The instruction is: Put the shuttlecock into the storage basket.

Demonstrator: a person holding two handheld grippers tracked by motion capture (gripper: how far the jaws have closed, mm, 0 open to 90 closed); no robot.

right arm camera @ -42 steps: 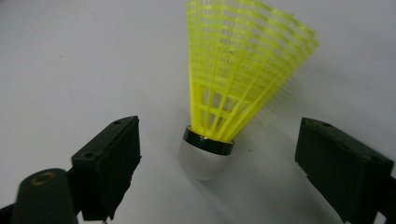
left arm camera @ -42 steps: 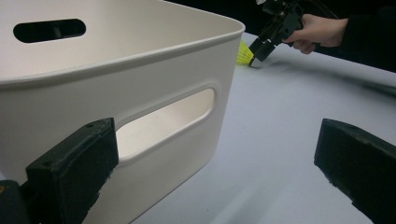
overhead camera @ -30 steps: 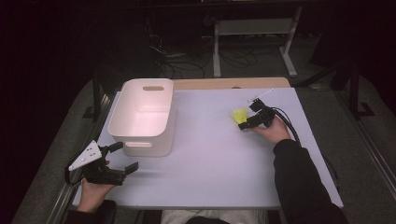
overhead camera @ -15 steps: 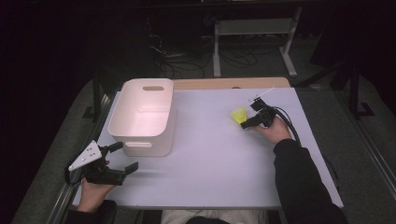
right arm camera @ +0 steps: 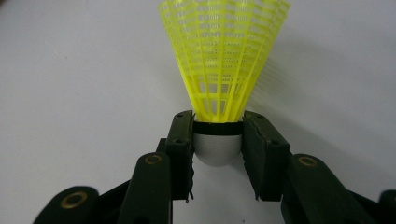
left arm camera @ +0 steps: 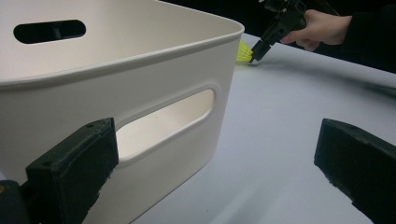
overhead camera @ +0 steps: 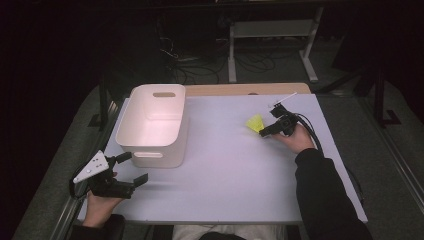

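Note:
A yellow plastic shuttlecock (right arm camera: pixel 224 60) with a silver-grey cork lies on the white table, skirt pointing away from my right gripper (right arm camera: pixel 217 144), whose two jaws are shut on the cork. In the high view the shuttlecock (overhead camera: pixel 255 122) sits at the right side of the table in front of the right gripper (overhead camera: pixel 265 132). My left gripper (overhead camera: pixel 127 169) is open at the near left, just in front of the white bin (overhead camera: pixel 152 125). In the left gripper view the bin's handle slot (left arm camera: pixel 163 123) is close ahead and the shuttlecock (left arm camera: pixel 243 51) shows far off.
The white table (overhead camera: pixel 235 175) has free surface between the bin and the right hand. A strip of wooden board (overhead camera: pixel 245 89) runs along the far edge. Cables and a metal stand (overhead camera: pixel 270 30) lie on the dark floor beyond.
The right gripper and shuttlecock have hardly shifted. The left gripper stays in place by the bin.

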